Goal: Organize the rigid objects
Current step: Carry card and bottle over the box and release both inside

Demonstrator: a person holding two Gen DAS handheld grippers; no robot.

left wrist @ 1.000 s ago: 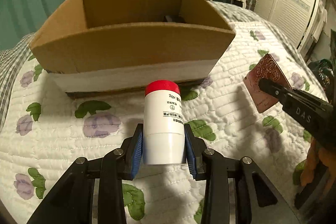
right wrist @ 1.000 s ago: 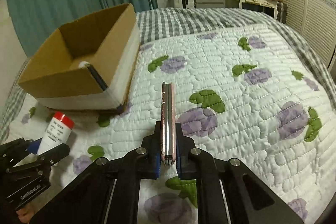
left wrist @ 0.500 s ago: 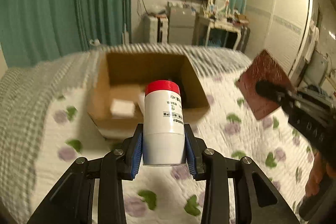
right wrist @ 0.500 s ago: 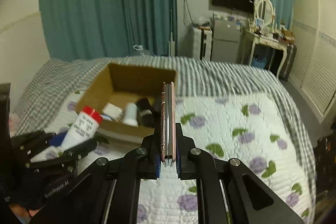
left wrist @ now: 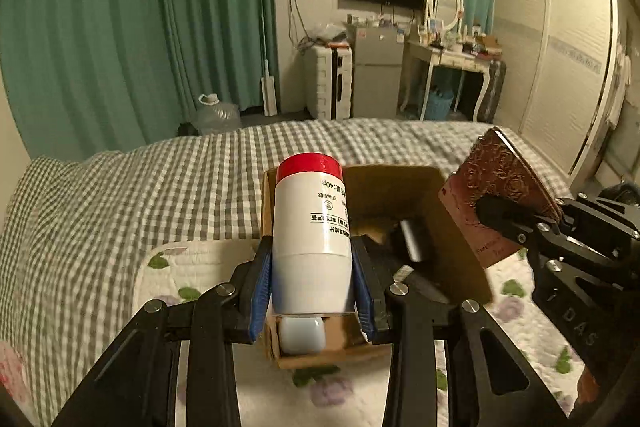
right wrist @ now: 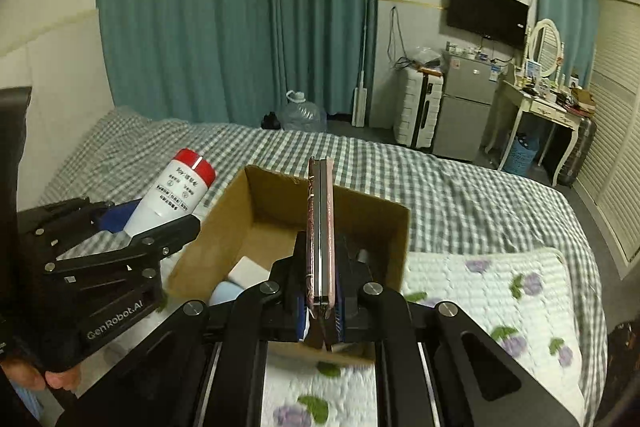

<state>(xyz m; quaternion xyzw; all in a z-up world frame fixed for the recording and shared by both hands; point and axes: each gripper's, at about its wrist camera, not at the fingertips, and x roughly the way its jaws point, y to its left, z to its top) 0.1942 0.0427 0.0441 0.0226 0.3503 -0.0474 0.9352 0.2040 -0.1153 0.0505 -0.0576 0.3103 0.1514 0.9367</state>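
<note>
Over the cardboard box (left wrist: 452,187): left gripper (left wrist: 312,281) clamps upright bottle (left wrist: 310,223), right gripper (right wrist: 320,301) pinches edge-up case (right wrist: 320,235) (both near rim).

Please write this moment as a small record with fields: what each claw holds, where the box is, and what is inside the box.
left claw: shut on the bottle, white with a red cap, upright
right claw: shut on the flat case, thin, reddish brown, patterned face, held on edge
box: open cardboard, on the bed, below and in front of both claws
inside the box: several small things, a white rounded one and a dark one; kinds unclear
done so far: neither held thing is in the box yet
</note>
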